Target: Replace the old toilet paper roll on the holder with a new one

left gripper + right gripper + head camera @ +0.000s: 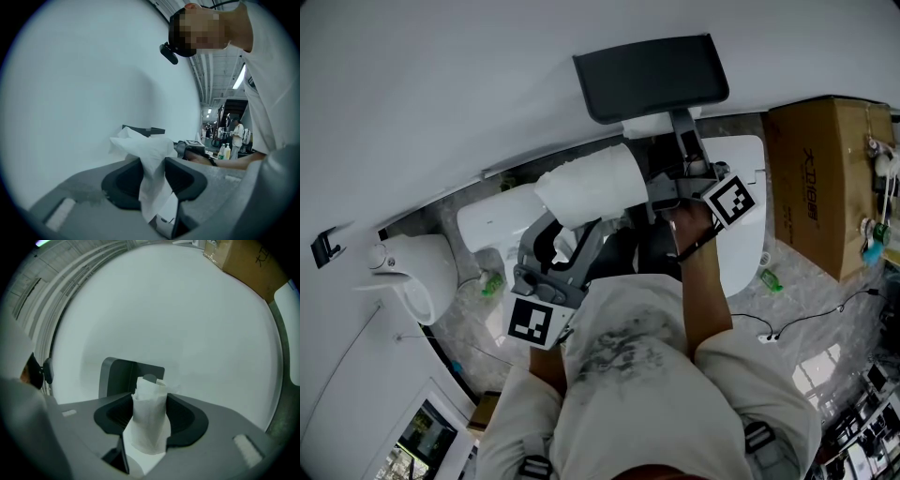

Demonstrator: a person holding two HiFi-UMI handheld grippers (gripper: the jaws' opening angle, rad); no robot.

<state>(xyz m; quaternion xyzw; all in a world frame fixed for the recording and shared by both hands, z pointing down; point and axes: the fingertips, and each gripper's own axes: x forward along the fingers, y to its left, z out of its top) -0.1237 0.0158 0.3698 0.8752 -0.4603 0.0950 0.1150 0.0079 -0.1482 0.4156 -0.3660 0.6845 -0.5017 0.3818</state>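
A soft white toilet paper roll [589, 186] spans between both grippers, with the holder [652, 75] just beyond the fingertips. The left gripper [152, 166] clamps loose tissue, and the right gripper [150, 404] clamps crumpled paper. The roll is probably light and crushable (sheets tear easily), so grip its firm body.

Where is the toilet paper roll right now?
Centre of the head view: the toilet paper roll is just below and left of the dark wall holder.

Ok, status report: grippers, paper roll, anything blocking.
Left gripper pinching the paper roll. Right gripper clamped on white paper before the holder. Nothing seen blocking.
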